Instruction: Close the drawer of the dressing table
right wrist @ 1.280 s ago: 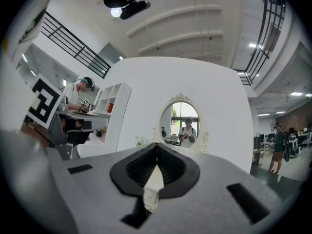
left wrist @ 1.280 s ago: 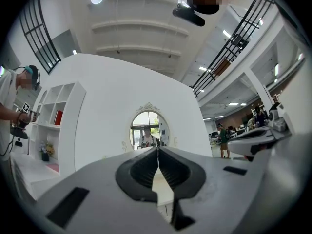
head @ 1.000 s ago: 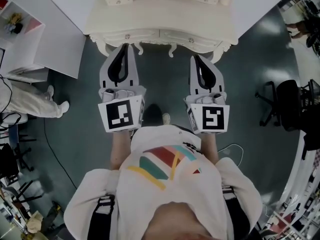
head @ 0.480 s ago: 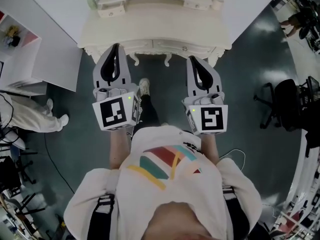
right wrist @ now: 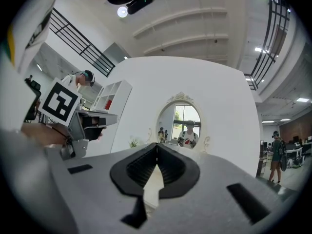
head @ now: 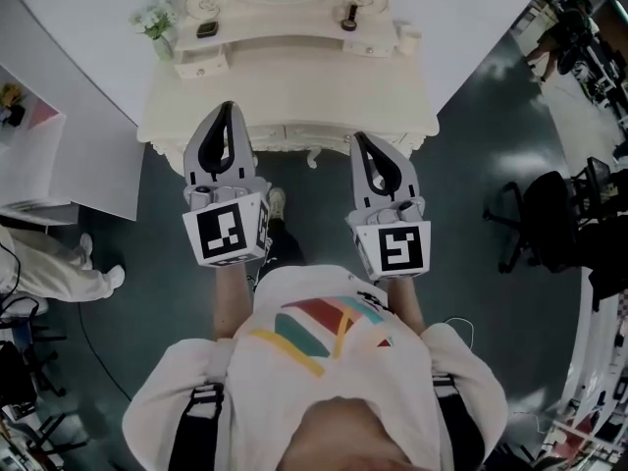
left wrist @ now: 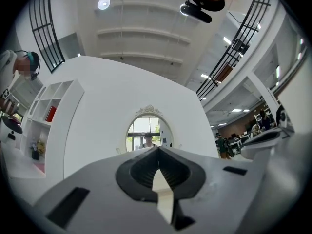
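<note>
Straight ahead at 12 o'clock stands the cream dressing table (head: pixel 294 81), and the strip of drawer (head: pixel 312 135) front that shows between the two tools looks flush with the table's front edge, with no gap visible in the head view.

The left gripper (head: pixel 228 109) reaches toward 11 o'clock. Its fingers (left wrist: pixel 146 167) are pressed together tip to tip with nothing between them, and in the head view the tips overlap the front edge of the counter. Whether they touch it cannot be told.

The right gripper (head: pixel 358 138) points toward 1 o'clock. Its fingers (right wrist: pixel 168 165) are likewise closed on nothing, and the tips lie just at the table's front edge.

Both gripper views look over the closed tips at the oval mirror (left wrist: pixel 147 133) on the table.

A small plant (head: pixel 157 23) stands on the counter's back corner at 10 o'clock. A white shelf unit (head: pixel 39 155) is at 9 o'clock and a black office chair (head: pixel 549 229) is at 3 o'clock on the dark floor (head: pixel 471 145).
</note>
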{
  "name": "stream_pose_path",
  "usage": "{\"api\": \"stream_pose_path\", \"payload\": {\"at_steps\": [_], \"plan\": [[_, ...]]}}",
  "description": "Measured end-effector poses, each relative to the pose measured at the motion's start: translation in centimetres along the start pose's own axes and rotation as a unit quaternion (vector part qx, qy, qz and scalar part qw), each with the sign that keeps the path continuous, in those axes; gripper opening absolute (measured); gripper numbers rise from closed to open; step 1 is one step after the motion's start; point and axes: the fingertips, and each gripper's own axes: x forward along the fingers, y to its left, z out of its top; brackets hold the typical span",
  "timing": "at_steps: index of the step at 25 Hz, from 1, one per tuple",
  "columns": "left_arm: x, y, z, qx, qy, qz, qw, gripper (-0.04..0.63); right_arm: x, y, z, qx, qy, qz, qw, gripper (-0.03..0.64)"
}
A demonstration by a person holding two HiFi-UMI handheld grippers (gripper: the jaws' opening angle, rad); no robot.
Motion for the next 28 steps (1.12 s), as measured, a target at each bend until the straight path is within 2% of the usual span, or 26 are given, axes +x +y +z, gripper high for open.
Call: {"api": "stream_pose_path", "payload": {"at_steps": [7,14,28], "plan": [[5.1,2.1,-3.8,0.002,0.020,-0.004,0.9998,0.006,6.1,-0.5,-2.2,0.009,0.013,0.007,1.000,0.000],[12.0,5.0,-5.7,0.002,0.036,-0.012,0.9993,0.006,13.6,-2.4,-3.0,0.021,0.017,-0.005,1.000,0.000],[26.8,14.4,-10.0,-0.011,0.059,-0.019,0.9980,0.006,32.2,-3.2,-2.6,0.012,0.025,0.006,1.000,0.000]]}}
